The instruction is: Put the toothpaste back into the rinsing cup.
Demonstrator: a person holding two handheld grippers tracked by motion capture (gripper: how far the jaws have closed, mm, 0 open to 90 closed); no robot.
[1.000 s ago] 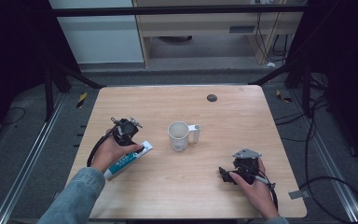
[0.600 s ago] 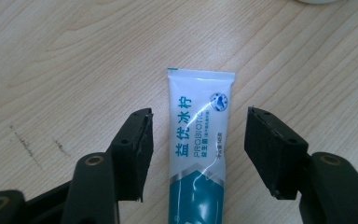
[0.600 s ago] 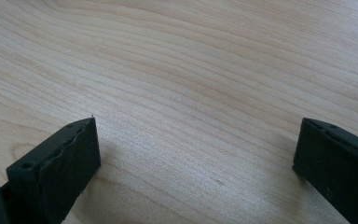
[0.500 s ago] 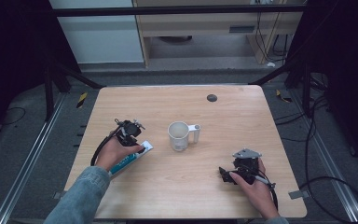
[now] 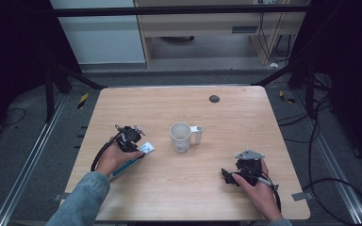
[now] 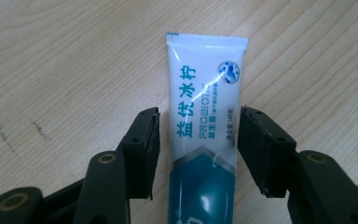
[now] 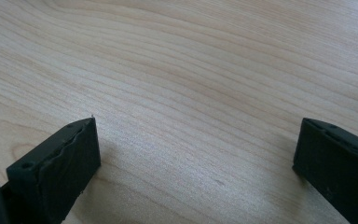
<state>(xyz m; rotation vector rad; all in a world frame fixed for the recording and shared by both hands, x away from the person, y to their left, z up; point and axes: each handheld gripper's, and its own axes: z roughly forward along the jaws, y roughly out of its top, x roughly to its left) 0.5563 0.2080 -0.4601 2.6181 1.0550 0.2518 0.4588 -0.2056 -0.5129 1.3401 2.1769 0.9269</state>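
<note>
A white and teal toothpaste tube lies flat on the wooden table, its crimped end pointing away from the hand. My left gripper is open and straddles the tube, one jaw on each side with small gaps. In the high view this left gripper sits over the tube at the table's left. A white mug stands upright at the centre, handle to the right. My right gripper rests near the front right, and in its own view the right gripper stands open over bare wood.
A small dark round disc lies near the table's far edge. Metal frame rails and cables run along the floor on both sides of the table.
The left gripper has come down and toward the person over the tube, now covering more of it. The right gripper and the mug have stayed in place.
</note>
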